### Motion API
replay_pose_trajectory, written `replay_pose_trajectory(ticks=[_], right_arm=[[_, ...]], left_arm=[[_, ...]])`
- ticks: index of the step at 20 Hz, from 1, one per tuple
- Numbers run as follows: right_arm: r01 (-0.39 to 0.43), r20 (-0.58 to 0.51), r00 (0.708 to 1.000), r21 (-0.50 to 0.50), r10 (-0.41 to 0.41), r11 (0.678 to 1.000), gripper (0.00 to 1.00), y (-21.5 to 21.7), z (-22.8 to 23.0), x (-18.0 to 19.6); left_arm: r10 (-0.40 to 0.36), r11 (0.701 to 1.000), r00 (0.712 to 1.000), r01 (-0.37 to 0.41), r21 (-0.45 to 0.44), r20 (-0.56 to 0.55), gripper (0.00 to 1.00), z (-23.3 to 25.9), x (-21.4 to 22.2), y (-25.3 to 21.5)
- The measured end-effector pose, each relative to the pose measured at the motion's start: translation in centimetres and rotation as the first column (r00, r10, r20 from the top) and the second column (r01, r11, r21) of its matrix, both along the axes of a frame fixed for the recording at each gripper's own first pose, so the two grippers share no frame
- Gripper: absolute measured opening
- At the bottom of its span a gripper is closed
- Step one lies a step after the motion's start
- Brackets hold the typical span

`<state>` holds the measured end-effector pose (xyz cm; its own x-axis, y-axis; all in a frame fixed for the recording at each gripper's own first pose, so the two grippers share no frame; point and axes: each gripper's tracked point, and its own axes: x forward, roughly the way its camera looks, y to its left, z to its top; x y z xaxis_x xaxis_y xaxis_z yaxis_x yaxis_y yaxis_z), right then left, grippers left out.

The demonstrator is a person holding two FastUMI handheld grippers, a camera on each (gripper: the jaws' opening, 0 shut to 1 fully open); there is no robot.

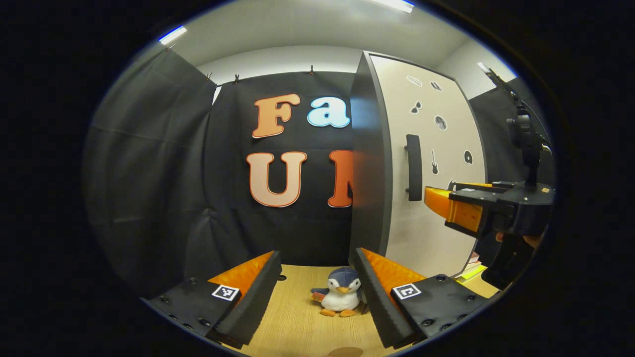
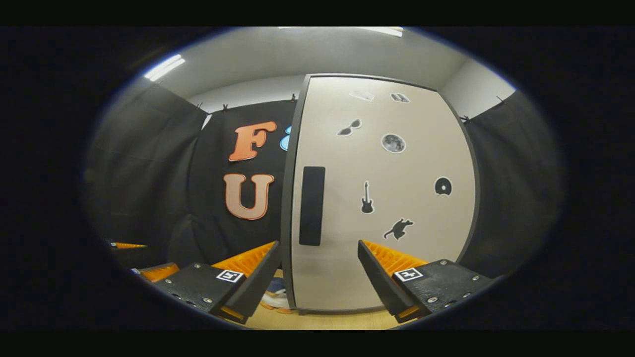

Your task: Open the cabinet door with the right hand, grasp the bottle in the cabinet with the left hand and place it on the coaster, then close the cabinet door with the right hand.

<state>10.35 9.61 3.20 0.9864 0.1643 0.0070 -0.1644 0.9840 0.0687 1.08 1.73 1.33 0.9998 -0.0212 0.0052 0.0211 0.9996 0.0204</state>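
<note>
The cabinet door (image 2: 377,198) stands shut, so the task looks to be at its first step. The door is a tall pale panel with its long axis upright, and its dark handle (image 2: 312,206) is a vertical bar set close to the door's left edge. That placement suggests the hinges are on the far side, so a pull at the handle would swing this edge outward.

In the right gripper view the right claw (image 2: 317,277) faces the door squarely, wide open and holding nothing, with the handle just above the gap between its fingers. It seems to be lined up this way so the fingers can pass either side of the bar.

In the left gripper view the left claw (image 1: 317,292) hangs low over the wooden desk (image 1: 292,327), also wide open and empty, aimed past the cabinet's dark side panel towards the back edge of the desk. It is likely held aside so the door can swing freely. From there the right claw (image 1: 449,206) shows reaching towards the door, apart from the handle (image 1: 413,167).

A toy penguin (image 1: 342,297) sits upright on the desk near the cabinet's front corner. The bottle must be behind the closed door; I cannot tell how it stands. A brown rounded shape at the desk's near edge may be the coaster (image 1: 346,351).
</note>
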Motion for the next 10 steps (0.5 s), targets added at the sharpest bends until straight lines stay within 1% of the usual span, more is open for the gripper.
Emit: replay_pose_trajectory(ticks=[3, 4, 5, 8, 9, 10], right_arm=[[0.0, -0.004, 1.0, -0.004, 0.0, 1.0, 0.94, 0.8, 0.3, 2.1], [0.008, -0.002, 1.0, -0.011, -0.009, 1.0, 0.94, 1.0, 0.3, 2.8], [0.018, -0.005, 1.0, -0.017, -0.018, 1.0, 0.94, 1.1, 0.3, 3.6], [0.045, -0.011, 0.999, -0.019, -0.045, 0.999, 0.92, 1.3, 0.3, 5.5], [0.051, -0.013, 0.999, -0.016, -0.051, 0.999, 0.85, 1.4, 0.2, 6.1], [0.052, -0.012, 0.999, -0.009, -0.052, 0.999, 0.88, 1.5, 0.3, 6.5]], left_arm=[[0.018, 1.0, 1.0, -0.018, -0.005, -0.02, 0.96, -0.6, 0.5, 1.0], [0.026, 1.0, 0.999, -0.026, -0.004, -0.023, 0.99, -0.8, 0.6, 1.4], [0.03, 1.0, 0.999, -0.03, -0.003, -0.024, 0.96, -0.9, 0.7, 1.7], [0.046, 0.999, 0.999, -0.046, 0.004, -0.028, 0.96, -1.2, 0.8, 2.7], [0.051, 0.999, 0.998, -0.051, 0.003, -0.027, 0.96, -1.2, 0.8, 2.9], [0.053, 0.999, 0.998, -0.053, 0.001, -0.027, 0.96, -1.2, 0.8, 3.2]])
